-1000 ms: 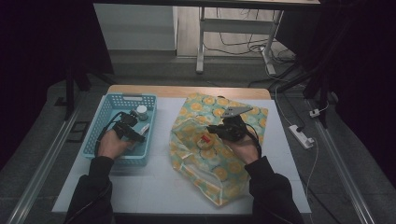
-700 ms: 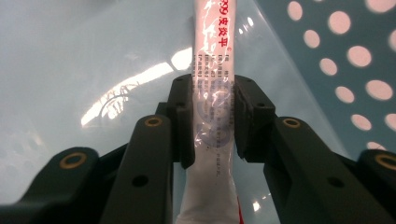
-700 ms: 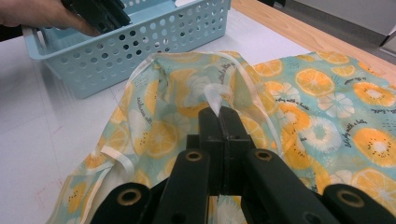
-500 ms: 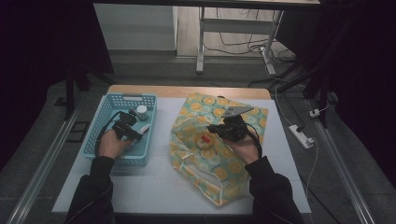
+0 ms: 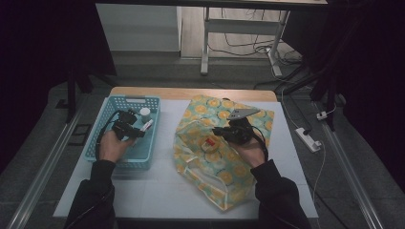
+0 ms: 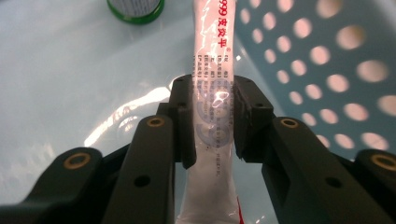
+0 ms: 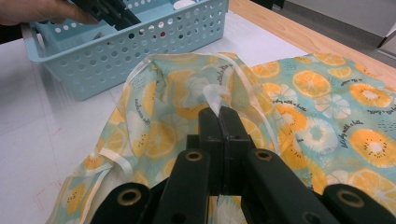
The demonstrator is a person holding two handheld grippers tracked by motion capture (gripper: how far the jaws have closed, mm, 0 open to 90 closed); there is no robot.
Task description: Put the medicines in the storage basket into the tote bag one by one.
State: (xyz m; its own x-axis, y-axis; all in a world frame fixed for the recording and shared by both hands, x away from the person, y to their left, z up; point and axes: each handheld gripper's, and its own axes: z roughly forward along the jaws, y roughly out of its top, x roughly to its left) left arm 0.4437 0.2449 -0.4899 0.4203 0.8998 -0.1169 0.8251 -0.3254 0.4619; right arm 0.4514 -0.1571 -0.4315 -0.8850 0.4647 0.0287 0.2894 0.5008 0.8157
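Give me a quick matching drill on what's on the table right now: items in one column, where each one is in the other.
1. white tube
2. green-rimmed bottle
3. bag's white strap
4. blue basket

a. pinched in the right claw
b. between the left claw pads
c. left part of the table
d. standing in the basket

1-b, 2-d, 3-a, 4-c
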